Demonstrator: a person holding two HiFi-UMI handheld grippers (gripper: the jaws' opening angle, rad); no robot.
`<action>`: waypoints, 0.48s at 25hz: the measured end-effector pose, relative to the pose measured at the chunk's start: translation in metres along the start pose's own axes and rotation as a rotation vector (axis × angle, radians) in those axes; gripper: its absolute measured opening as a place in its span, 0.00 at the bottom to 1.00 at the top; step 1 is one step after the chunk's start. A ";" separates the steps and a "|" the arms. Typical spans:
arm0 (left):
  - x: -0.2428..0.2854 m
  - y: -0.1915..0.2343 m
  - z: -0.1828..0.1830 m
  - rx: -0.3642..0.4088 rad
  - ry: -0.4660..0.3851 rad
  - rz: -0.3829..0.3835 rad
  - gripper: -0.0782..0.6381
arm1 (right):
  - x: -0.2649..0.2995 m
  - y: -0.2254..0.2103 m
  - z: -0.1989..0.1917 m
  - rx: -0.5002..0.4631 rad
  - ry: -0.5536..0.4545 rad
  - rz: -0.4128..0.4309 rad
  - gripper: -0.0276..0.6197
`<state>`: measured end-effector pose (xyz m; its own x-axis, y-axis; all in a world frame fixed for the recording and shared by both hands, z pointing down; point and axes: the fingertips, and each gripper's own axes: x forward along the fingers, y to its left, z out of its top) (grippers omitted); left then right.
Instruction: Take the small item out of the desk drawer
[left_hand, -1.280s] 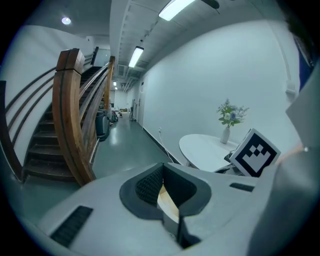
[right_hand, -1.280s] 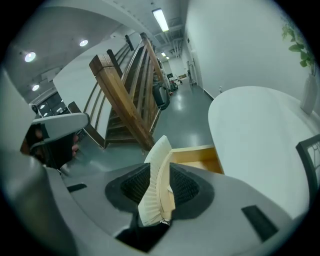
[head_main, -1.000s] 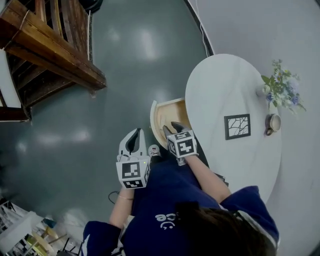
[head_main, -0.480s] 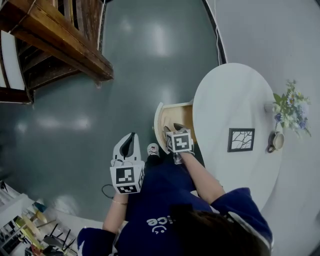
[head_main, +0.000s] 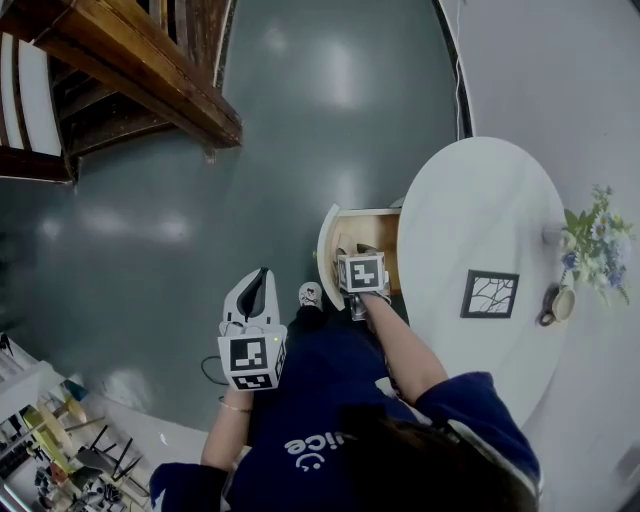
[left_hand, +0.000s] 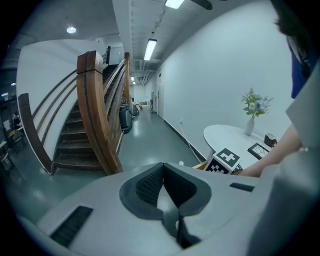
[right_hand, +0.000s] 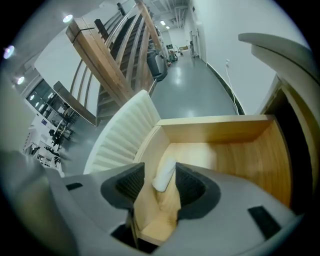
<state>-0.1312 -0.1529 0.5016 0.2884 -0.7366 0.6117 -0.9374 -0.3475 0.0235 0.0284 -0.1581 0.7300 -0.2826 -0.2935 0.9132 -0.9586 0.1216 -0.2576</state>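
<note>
The wooden drawer (head_main: 334, 238) stands pulled out from under the white round table (head_main: 480, 200). My right gripper (head_main: 356, 254) points steeply down into the drawer. In the right gripper view a small white roll (right_hand: 165, 175) lies on the floor of the drawer (right_hand: 220, 150), near its ribbed white front (right_hand: 120, 137). The right gripper (right_hand: 159, 171) has its jaws on either side of the roll; they have just been opening and do not press on it. My left gripper (head_main: 258, 284) hangs over the floor left of the drawer, and in the left gripper view the gripper (left_hand: 161, 167) is shut and empty.
A wooden staircase (head_main: 130, 70) rises at the upper left. On the table are a framed picture (head_main: 490, 293), a vase of flowers (head_main: 592, 240) and a cup (head_main: 553, 303). The person's shoe (head_main: 310, 294) rests beside the drawer. A cluttered rack (head_main: 50, 450) fills the lower left.
My right gripper has sunk into the drawer and its jaws stand wider. The left gripper has drifted slightly down and left over the floor.
</note>
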 end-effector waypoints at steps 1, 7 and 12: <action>-0.001 0.001 -0.001 0.002 0.003 0.003 0.12 | 0.003 -0.001 -0.001 0.001 0.010 -0.002 0.36; -0.007 0.006 -0.007 -0.001 0.027 0.040 0.12 | 0.021 -0.005 -0.003 0.011 0.041 0.008 0.36; -0.011 0.016 -0.016 -0.039 0.050 0.072 0.12 | 0.034 -0.009 -0.009 0.047 0.087 0.009 0.38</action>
<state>-0.1523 -0.1407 0.5076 0.2104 -0.7286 0.6519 -0.9627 -0.2706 0.0083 0.0274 -0.1605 0.7666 -0.2886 -0.2094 0.9343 -0.9573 0.0782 -0.2782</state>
